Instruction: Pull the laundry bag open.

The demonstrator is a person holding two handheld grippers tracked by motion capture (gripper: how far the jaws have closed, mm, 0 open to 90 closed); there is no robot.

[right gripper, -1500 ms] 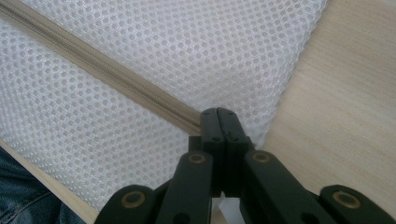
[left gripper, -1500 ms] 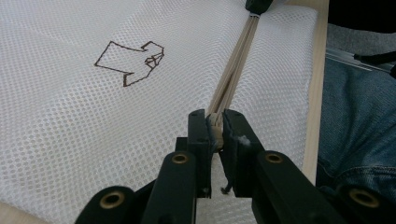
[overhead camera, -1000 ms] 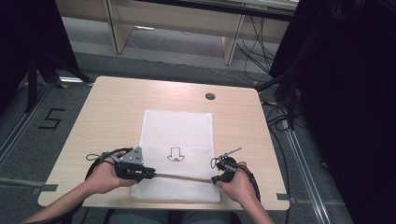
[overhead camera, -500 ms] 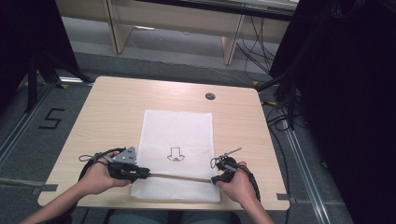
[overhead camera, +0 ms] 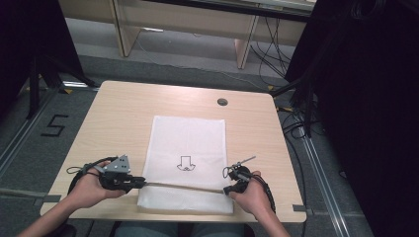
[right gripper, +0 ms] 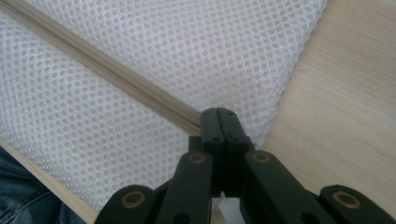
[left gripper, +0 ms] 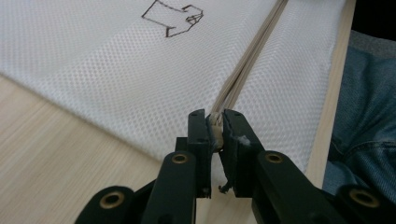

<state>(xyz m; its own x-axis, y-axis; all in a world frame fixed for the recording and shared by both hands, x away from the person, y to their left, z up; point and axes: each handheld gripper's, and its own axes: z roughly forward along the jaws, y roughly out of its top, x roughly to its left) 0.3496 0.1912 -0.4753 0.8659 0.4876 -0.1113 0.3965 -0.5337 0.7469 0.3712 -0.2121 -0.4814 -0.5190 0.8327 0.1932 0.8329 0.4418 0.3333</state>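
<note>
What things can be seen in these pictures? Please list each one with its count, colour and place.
mesh bag: one, white, flat on the middle of the table, with a black arrow drawing on it
zipper: one, beige, stretched across the near end of the bag between the two grippers
table: one, light wood, centre of the high view
hole cap: one, dark, far right part of the table
jeans: blue, at the near table edge
left gripper: one, black, shut on the zipper end at the bag's left edge
right gripper: one, black, shut on the zipper at the bag's right edge
hands: two, each holding a gripper, near table edge
</note>
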